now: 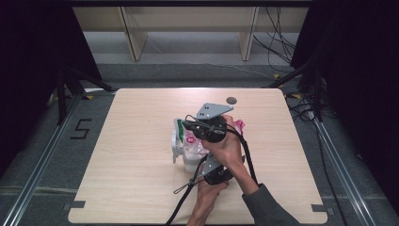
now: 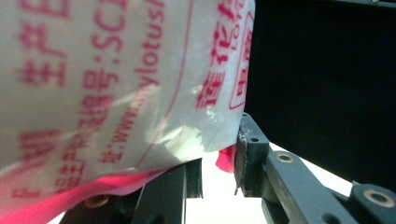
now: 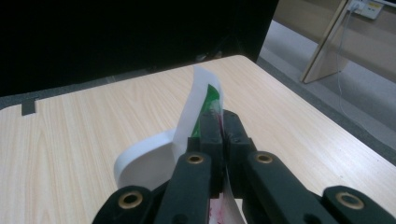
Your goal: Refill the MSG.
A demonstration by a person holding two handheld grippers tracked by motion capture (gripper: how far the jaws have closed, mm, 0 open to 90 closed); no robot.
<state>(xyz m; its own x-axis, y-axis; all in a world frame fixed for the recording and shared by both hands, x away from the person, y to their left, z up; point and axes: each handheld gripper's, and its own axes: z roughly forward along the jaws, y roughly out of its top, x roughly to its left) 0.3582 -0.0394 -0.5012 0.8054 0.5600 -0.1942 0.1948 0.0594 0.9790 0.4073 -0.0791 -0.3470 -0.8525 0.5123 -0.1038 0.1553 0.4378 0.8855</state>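
A clear plastic bag (image 1: 194, 147) with red print sits mid-table, a pink bit (image 1: 239, 125) showing at its right. A white strip with green print (image 1: 178, 129) rises at its left. My right gripper (image 1: 186, 125) is held over the bag, and the right gripper view shows the gripper (image 3: 223, 122) shut on that strip (image 3: 201, 91), which curls up from the jaws. My left gripper (image 1: 201, 165) sits at the bag's near side. In the left gripper view the bag (image 2: 116, 79) drapes over the gripper (image 2: 217, 172); its jaws stand slightly apart, light showing between them.
The light wooden table (image 1: 141, 188) has a small dark round mark (image 1: 231, 100) near its far edge. A black cable (image 1: 181, 202) trails off the near edge. Beyond the table are wooden shelf legs (image 1: 134, 42) and floor cables (image 1: 282, 47).
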